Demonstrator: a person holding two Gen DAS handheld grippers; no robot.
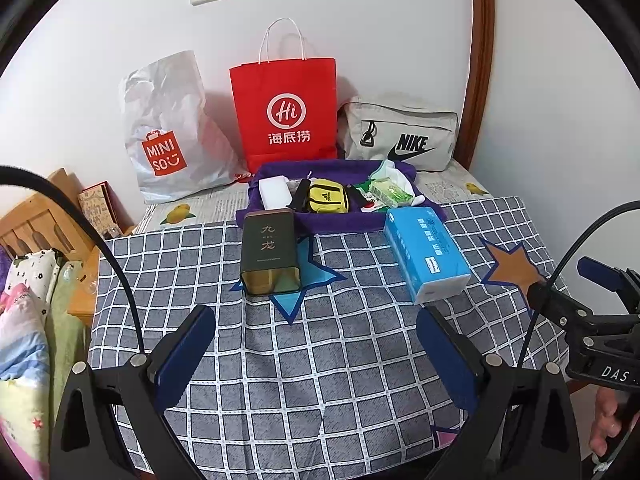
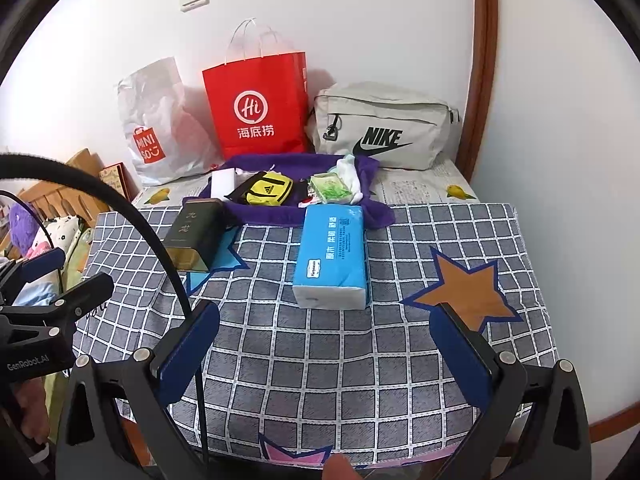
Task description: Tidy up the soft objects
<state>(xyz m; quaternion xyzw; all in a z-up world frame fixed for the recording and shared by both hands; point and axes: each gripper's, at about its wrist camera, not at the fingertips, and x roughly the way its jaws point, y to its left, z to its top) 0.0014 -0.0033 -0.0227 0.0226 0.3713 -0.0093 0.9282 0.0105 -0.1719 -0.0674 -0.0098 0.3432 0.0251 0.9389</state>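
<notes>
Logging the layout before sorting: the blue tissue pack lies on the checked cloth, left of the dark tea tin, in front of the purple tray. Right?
Not quite. The blue tissue pack lies right of the dark tea tin, as the left wrist view shows. Both do lie on the checked cloth, in front of the purple tray.

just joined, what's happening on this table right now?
Nothing is gripped yet. A person holds the left gripper and right gripper open above the checked tablecloth, near its front edge. Ahead lie a blue tissue pack and a dark tea tin, both untouched. Behind them a purple cloth tray holds a yellow pouch, a green packet and a white block.
</notes>
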